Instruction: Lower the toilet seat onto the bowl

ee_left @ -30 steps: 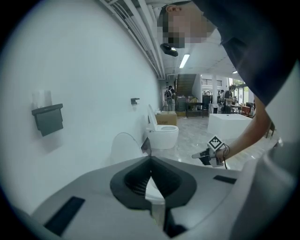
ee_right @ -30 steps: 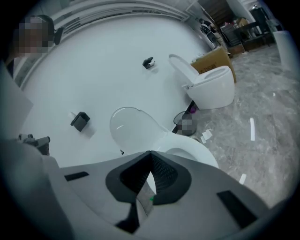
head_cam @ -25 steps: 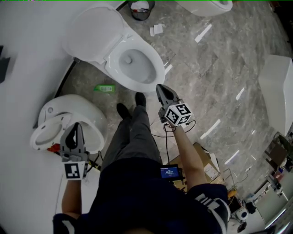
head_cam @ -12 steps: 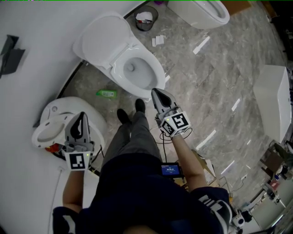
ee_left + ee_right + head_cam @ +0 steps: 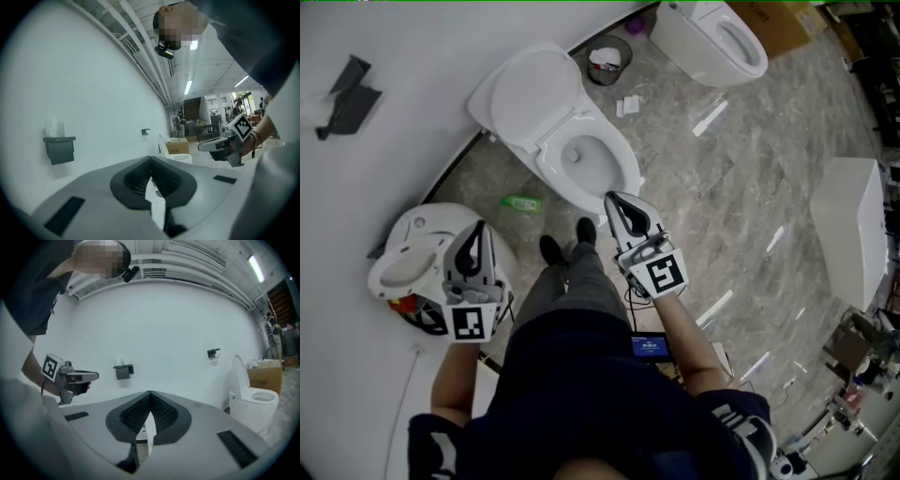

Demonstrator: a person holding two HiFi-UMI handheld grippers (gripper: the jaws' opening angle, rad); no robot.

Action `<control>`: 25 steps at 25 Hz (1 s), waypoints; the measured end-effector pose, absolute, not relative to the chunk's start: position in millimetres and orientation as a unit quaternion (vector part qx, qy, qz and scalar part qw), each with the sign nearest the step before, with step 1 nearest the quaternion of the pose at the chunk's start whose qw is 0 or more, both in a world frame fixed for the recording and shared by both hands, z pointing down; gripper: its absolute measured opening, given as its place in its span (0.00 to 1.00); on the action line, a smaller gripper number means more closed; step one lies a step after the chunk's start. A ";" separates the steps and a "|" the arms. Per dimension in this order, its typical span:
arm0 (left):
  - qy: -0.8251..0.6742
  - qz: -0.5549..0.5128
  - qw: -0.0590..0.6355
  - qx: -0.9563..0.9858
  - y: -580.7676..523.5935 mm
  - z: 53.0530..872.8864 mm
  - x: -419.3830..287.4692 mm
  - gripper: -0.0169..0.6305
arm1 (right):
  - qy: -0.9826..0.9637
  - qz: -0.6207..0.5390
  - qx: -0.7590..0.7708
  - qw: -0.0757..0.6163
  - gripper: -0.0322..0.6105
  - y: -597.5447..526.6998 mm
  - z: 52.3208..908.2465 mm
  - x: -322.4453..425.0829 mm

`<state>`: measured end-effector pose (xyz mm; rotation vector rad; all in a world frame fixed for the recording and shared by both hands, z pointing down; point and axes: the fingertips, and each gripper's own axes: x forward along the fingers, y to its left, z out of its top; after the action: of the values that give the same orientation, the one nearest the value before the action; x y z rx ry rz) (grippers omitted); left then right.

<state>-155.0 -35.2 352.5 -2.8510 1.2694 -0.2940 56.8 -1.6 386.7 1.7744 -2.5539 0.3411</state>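
Note:
The white toilet point(image 5: 581, 164) stands against the curved wall, its seat and lid point(image 5: 534, 94) raised and leaning back, the bowl open. My right gripper point(image 5: 611, 199) is shut and empty, its tips just before the bowl's front rim and not touching it. My left gripper point(image 5: 476, 229) is also shut and empty, held over another toilet at the lower left. In the right gripper view the shut jaws point(image 5: 150, 393) face the wall, with the toilet point(image 5: 255, 401) and its upright lid point(image 5: 240, 373) at the right. The left gripper view shows shut jaws point(image 5: 151, 158).
A second toilet point(image 5: 417, 258) stands at the lower left and a third point(image 5: 712, 42) at the top right. A waste bin point(image 5: 607, 58) and a green bottle point(image 5: 520, 202) are on the marble floor. A paper holder point(image 5: 123, 371) hangs on the wall. My shoes point(image 5: 567, 239) are just before the bowl.
The head view has shifted, so the toilet lies lower and nearer the middle. Both grippers stay shut and have drifted slightly. The seat and lid stay raised.

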 end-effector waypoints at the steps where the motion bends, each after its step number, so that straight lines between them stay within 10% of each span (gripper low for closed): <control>1: 0.406 -0.087 0.008 -0.910 -35.3 346.5 -155.1 0.06 | -0.818 0.101 0.565 0.009 0.08 -2.6 380.1 52.9; 25: 0.447 -0.005 0.053 -0.893 -36.1 274.0 -193.0 0.06 | -0.847 -0.003 0.531 0.027 0.08 -10.4 275.1 -14.9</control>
<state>-193.0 -36.1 274.0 -2.7139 1.3586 -0.0151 -14.9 -10.4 275.1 1.6396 -2.6163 -0.0086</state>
